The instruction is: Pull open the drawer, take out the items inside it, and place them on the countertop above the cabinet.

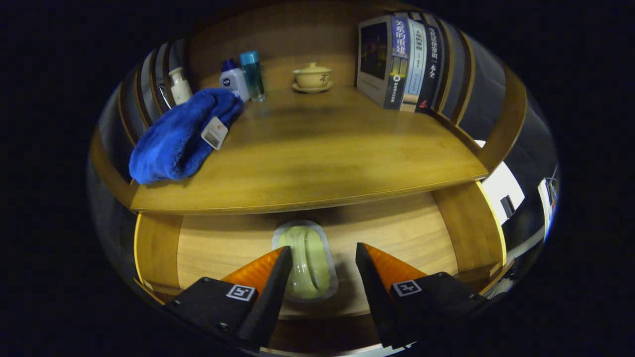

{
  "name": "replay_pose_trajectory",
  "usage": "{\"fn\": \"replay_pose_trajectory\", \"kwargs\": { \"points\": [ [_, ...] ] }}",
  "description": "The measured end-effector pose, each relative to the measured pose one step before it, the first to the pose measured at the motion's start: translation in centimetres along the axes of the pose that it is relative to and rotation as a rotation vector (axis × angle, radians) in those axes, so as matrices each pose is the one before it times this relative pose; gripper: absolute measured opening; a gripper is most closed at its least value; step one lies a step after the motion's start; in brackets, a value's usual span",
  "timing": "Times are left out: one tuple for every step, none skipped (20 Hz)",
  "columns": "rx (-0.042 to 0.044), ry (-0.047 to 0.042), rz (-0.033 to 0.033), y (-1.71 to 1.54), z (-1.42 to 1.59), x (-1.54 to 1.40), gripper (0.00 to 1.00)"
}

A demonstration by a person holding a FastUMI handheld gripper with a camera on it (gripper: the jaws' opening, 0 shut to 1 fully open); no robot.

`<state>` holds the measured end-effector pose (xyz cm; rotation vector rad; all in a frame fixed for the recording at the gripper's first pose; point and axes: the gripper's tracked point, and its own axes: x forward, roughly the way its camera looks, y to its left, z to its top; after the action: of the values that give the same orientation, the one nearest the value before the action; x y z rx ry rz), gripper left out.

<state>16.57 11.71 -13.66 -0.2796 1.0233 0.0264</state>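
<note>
Your gripper [321, 258] stands wide over the sealed packet [306, 263] in the open drawer [397, 233]; closing off-centre, one finger can push it aside.

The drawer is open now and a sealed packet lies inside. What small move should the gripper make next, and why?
Probably lower the gripper straight down and close on the packet. The fingers are open, and the packet lies flat on the drawer floor between them, nearer one finger, not yet pressed. A blue towel already rests on the countertop.
</note>
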Motion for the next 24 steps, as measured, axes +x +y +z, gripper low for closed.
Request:
{"fn": "replay_pose_trajectory", "kwargs": {
  "points": [
    [0.00785, 0.0024, 0.0143, 0.481, 0.183, 0.206, 0.85],
    [0.00966, 0.00654, 0.00655, 0.297, 0.207, 0.014, 0.82],
    [0.00466, 0.00912, 0.00564, 0.049, 0.075, -0.078, 0.79],
    [-0.00446, 0.01484, 0.0082, 0.205, -0.059, 0.26, 0.72],
    [-0.01064, 0.01402, 0.00229, 0.199, -0.238, 0.113, 0.73],
    [-0.011, 0.01391, 0.00264, 0.373, -0.39, 0.201, 0.73],
    [-0.01429, 0.01184, 0.0026, 0.316, -0.26, 0.243, 0.73],
    [-0.016, 0.01132, -0.0061, 0.056, -0.282, 0.366, 0.73],
    [-0.01194, 0.01151, -0.00848, -0.04, -0.279, 0.344, 0.73],
    [0.00195, 0.01012, 0.00511, 0.178, -0.311, 0.304, 0.72],
    [0.01097, 0.00985, 0.00348, 0.235, -0.117, 0.083, 0.69],
    [0.01057, 0.01254, 0.00447, 0.241, -0.247, 0.403, 0.57],
    [0.00794, 0.01349, 0.00539, 0.237, -0.265, 0.037, 0.45],
    [0.00581, 0.00173, -0.00107, 0.155, -0.078, -0.293, 0.29],
    [-0.00573, -0.00074, 0.00057, 0.333, -0.051, -0.171, 0.29],
    [-0.00347, -0.01431, -0.01137, -0.054, 0.147, -0.496, 0.28],
    [-0.00254, -0.01644, -0.00161, 0.11, 0.365, -0.884, 0.22],
    [0.00366, -0.0139, 0.00854, 0.38, 0.175, -0.645, 0.23],
    [0.00486, -0.00645, 0.01396, 0.463, 0.219, -0.865, 0.22],
    [-0.00008, -0.00666, 0.00685, 0.298, 0.18, -0.72, 0.22],
    [-0.00884, -0.00397, 0.00113, 0.187, 0.18, -0.814, 0.22],
    [-0.01498, -0.0057, -0.00254, 0.052, 0.207, -0.889, 0.22],
    [-0.01596, -0.00648, -0.00662, 0.037, 0.311, -1.04, 0.22],
    [-0.0076, -0.00582, -0.00395, -0.033, 0.305, -0.778, 0.22]
  ]
}}
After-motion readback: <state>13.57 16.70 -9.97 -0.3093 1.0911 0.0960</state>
